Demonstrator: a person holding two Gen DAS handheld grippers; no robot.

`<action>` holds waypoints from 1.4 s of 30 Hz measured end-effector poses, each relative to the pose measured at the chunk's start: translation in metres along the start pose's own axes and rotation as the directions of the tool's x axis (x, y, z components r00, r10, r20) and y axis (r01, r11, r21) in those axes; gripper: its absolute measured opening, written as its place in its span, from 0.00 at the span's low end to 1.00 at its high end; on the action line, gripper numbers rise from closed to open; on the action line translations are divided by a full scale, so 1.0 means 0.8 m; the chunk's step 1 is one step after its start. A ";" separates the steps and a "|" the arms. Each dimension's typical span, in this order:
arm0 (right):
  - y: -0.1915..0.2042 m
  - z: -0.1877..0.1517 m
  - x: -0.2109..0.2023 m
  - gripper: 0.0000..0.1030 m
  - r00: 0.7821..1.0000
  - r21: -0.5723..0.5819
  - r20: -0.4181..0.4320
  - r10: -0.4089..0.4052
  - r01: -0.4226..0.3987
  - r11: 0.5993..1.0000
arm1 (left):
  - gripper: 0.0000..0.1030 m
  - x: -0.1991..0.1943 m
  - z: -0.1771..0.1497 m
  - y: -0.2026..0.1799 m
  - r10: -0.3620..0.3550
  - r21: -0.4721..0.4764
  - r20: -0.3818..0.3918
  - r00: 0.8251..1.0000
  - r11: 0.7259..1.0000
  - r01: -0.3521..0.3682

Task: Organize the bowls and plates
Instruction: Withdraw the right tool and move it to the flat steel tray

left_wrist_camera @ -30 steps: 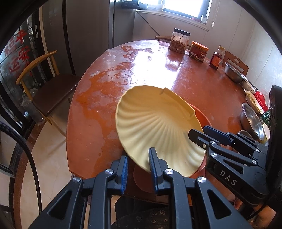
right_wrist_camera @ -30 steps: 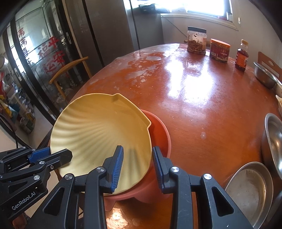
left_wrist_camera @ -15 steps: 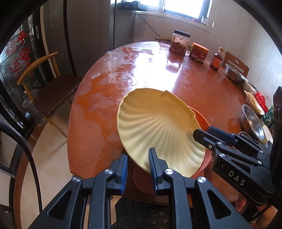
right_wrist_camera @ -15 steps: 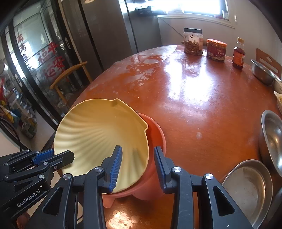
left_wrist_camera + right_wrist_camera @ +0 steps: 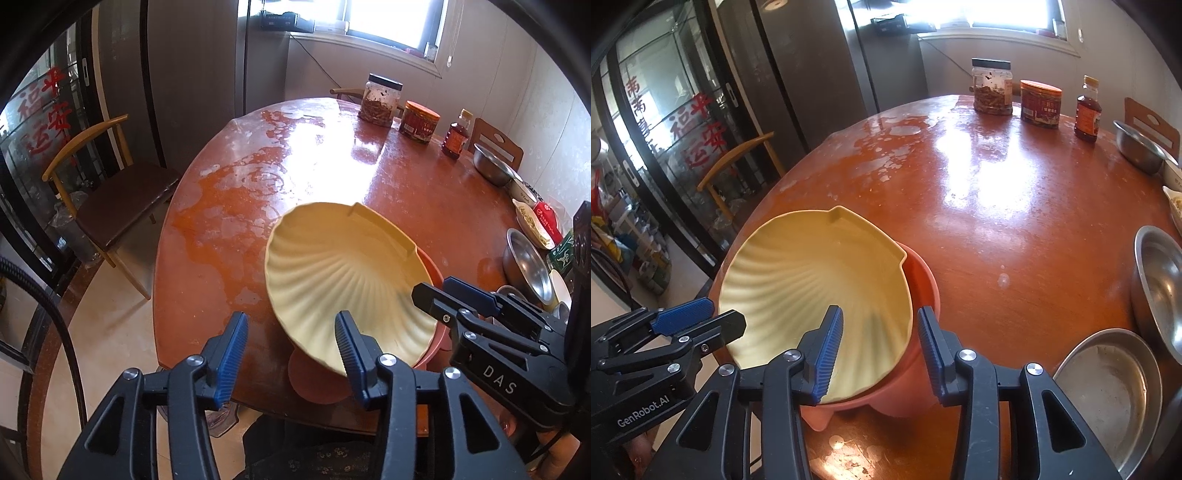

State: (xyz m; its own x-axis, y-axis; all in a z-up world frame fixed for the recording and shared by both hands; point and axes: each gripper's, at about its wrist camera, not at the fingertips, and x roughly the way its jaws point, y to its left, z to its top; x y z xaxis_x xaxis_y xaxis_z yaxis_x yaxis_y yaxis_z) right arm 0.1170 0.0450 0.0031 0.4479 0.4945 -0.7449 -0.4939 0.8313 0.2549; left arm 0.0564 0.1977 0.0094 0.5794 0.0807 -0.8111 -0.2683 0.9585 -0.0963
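the yellow shell-shaped plate (image 5: 343,273) lay tilted in the orange bowl (image 5: 916,332) at the near edge of the round table (image 5: 369,177). the left gripper (image 5: 291,354) had just been opening, its jaws clear of the plate rim. the right gripper (image 5: 881,350) had just been opening too, jaws straddling both rims without pressing.

At the far edge of the reddish tabletop (image 5: 1015,229) you see a clear jar with a black lid (image 5: 992,86), an orange-lidded tin (image 5: 1041,104) just beside it, and a small bottle of dark liquid (image 5: 1087,110) further right. Pale, dried-looking patches mark the tabletop's left part. Off to your left stands a wooden chair with a dark seat (image 5: 118,206), in front of glass doors with red characters (image 5: 690,122). A bright window (image 5: 391,18) sits beyond the tabletop.
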 end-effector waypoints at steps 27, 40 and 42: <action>-0.060 -0.028 -0.102 0.55 0.985 0.139 0.157 -0.074 0.052 0.989 | 0.55 -0.041 -0.002 -0.070 -0.078 0.073 0.082 0.994 0.995 0.072; -0.096 -0.071 -0.162 0.58 0.970 0.224 0.210 -0.126 0.078 0.972 | 0.55 -0.047 -0.016 -0.139 -0.150 0.190 0.076 0.986 0.973 0.134; -0.101 -0.079 -0.170 0.58 0.967 0.230 0.217 -0.135 0.084 0.970 | 0.56 -0.047 -0.018 -0.148 -0.160 0.204 0.077 0.984 0.969 0.141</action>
State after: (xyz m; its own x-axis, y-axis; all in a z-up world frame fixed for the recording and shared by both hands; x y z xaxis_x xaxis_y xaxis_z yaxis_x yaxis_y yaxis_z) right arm 0.0488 -0.1053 0.0453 0.6613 0.4208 -0.6210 -0.2702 0.9059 0.3261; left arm 0.0552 0.0769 0.0425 0.6721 -0.0525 -0.7386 -0.0210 0.9957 -0.0899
